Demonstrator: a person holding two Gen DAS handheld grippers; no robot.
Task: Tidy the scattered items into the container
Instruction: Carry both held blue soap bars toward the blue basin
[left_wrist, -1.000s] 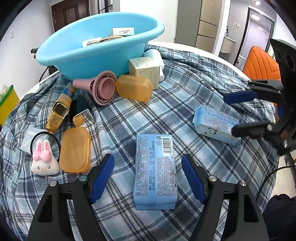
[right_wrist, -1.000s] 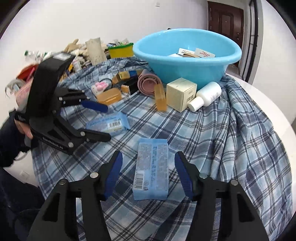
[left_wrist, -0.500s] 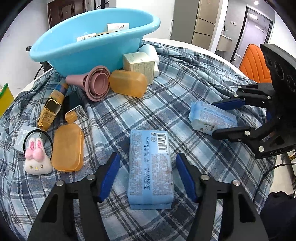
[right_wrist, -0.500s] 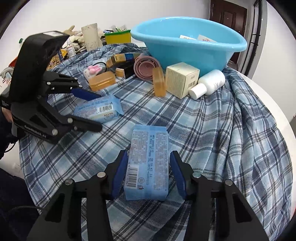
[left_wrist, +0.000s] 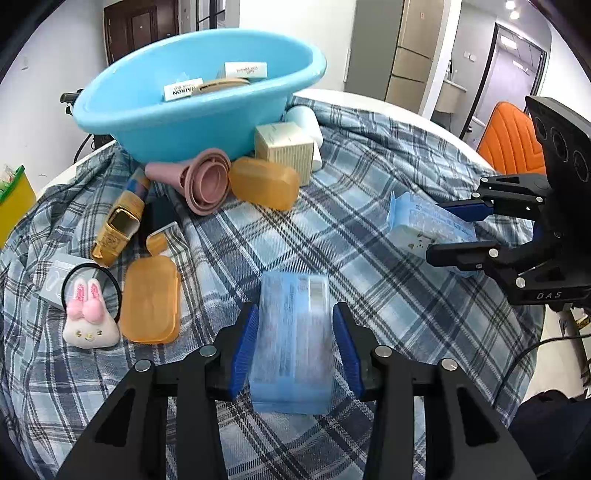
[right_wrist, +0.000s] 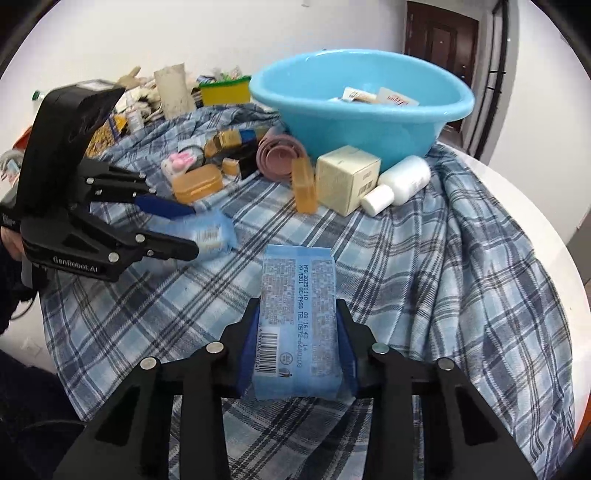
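Nearest the left wrist camera, the left gripper (left_wrist: 293, 341) has just been closing, and its blue pads (left_wrist: 245, 341) now pinch a light-blue tissue pack (left_wrist: 291, 343) by its long sides, close to the near edge of the plaid cloth (left_wrist: 351, 229) that covers the round table. The right gripper (right_wrist: 297, 345) has the same hold on a second tissue pack (right_wrist: 298, 325) — printed back and barcode facing up — with its jaws pressed against both sides; in the left view this gripper shows toward the right edge of the cloth, its pack (left_wrist: 424, 225) between the fingers. Left of the first pack, toward the cloth's left edge, lie a flat amber soap case (left_wrist: 151, 299) and a plush rabbit hair tie (left_wrist: 90, 317). Further in sit a gold bottle (left_wrist: 118, 229), nested pink funnels (left_wrist: 203, 181) on their side, a second amber case (left_wrist: 264, 182), a cream box (left_wrist: 284, 147) and a white bottle (right_wrist: 400, 184) lying on its side. At the far edge stands the blue basin (left_wrist: 199, 110) — a few small boxes (left_wrist: 245, 70) are in it.
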